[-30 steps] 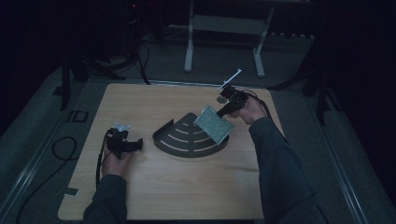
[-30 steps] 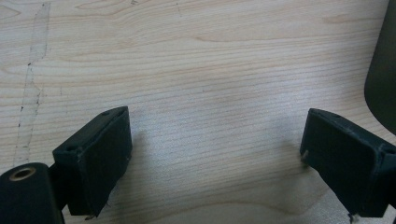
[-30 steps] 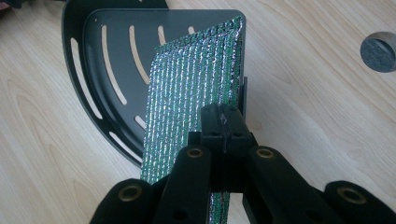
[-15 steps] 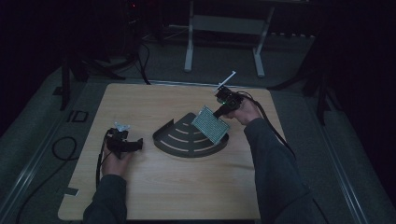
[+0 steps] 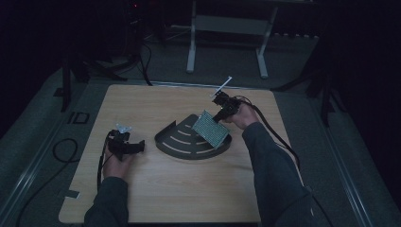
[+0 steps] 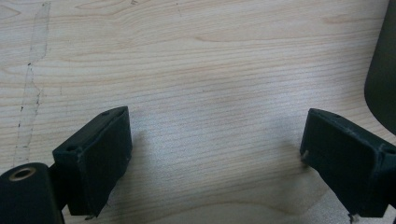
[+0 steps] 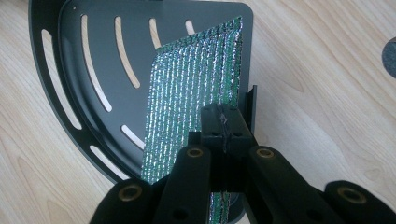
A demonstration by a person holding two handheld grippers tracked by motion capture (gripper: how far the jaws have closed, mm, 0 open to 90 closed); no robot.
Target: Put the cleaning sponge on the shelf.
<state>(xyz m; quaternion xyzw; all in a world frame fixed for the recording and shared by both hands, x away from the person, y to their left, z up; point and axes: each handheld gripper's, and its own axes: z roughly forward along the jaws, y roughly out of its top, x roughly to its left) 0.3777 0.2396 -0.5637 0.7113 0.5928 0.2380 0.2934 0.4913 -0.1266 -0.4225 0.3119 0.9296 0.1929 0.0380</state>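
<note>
Being clenched edge-on in the right gripper (image 7: 223, 122), the shiny green-silver ribbed foil pouch (image 7: 194, 88) is held tilted over the right part of the black slotted quarter-round metal tray (image 7: 70, 60), so lowering and release are judged next, while the left gripper (image 6: 217, 154) is kept released.

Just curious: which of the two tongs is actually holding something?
The right tongs, by the dark slotted tray: shut on the shiny green mesh sheet. The left tongs stand wide open over bare table.

Left gripper (image 5: 135, 147) low, level, jaws wide apart; right gripper (image 5: 218, 117) angled down, jaws pressed together, forearm stretched forward
</note>
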